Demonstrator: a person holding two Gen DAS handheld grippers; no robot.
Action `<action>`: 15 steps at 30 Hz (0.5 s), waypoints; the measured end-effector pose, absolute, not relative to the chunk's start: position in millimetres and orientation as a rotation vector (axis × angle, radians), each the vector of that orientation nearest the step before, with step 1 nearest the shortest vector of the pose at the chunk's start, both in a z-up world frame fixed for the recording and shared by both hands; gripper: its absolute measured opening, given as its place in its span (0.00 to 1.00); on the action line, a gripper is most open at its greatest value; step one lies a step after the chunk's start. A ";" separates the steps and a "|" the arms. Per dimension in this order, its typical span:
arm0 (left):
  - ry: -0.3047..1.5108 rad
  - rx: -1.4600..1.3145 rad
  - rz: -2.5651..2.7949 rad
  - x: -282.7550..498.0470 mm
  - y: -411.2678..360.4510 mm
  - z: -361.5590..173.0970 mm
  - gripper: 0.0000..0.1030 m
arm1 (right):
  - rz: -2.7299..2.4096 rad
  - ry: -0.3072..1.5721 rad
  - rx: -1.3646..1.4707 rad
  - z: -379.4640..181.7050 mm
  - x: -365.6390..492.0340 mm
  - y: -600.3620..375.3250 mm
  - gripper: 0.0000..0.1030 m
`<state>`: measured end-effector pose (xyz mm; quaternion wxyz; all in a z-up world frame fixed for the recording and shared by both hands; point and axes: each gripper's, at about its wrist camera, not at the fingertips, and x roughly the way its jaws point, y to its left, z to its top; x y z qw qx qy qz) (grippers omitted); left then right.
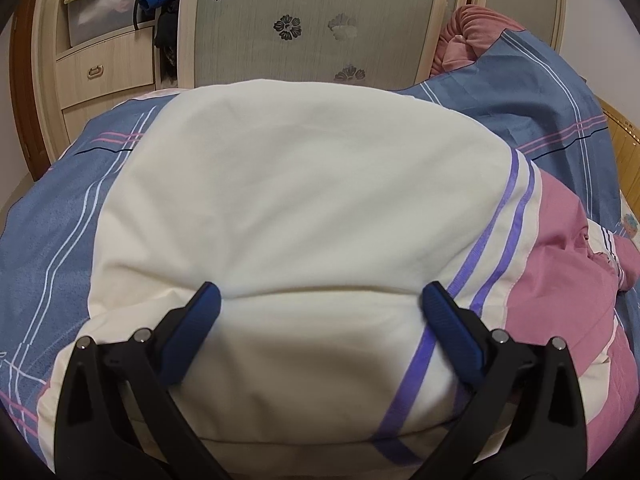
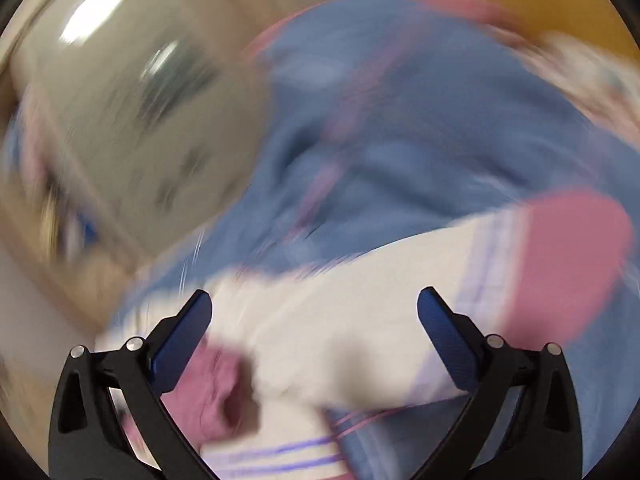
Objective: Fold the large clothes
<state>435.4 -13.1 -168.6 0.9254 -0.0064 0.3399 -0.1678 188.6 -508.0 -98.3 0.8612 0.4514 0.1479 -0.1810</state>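
Note:
A large cream garment [image 1: 304, 200] with purple stripes and pink sleeves lies spread on a blue bedspread [image 1: 52, 240]. My left gripper [image 1: 320, 294] hovers open over the garment's near cream panel, its blue pads on either side of a crease, nothing held. A pink sleeve [image 1: 568, 264] lies at the right. The right wrist view is heavily blurred by motion. My right gripper [image 2: 314, 298] stands open above the same garment [image 2: 360, 312], with a pink sleeve [image 2: 572, 264] at the right and pink bunched cloth [image 2: 212, 392] near its left finger.
A wooden wardrobe [image 1: 104, 68] with drawers and patterned sliding doors [image 1: 312, 20] stands behind the bed. A pink pillow [image 1: 468, 36] rests at the far right of the bedspread. A woven mat edge [image 1: 624, 140] shows at the right.

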 end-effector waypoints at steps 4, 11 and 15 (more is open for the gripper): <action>0.696 -0.014 -0.343 435.2 -13.4 -168.6 0.98 | -0.575 0.255 1.230 -167.8 132.5 -576.2 0.99; 0.694 -0.013 -0.343 435.5 -13.9 -168.3 0.98 | -0.530 0.167 1.238 -201.2 162.9 -574.7 0.99; 0.692 -0.013 -0.343 436.4 -14.5 -167.8 0.98 | -0.509 0.276 1.090 -207.9 216.8 -565.2 0.98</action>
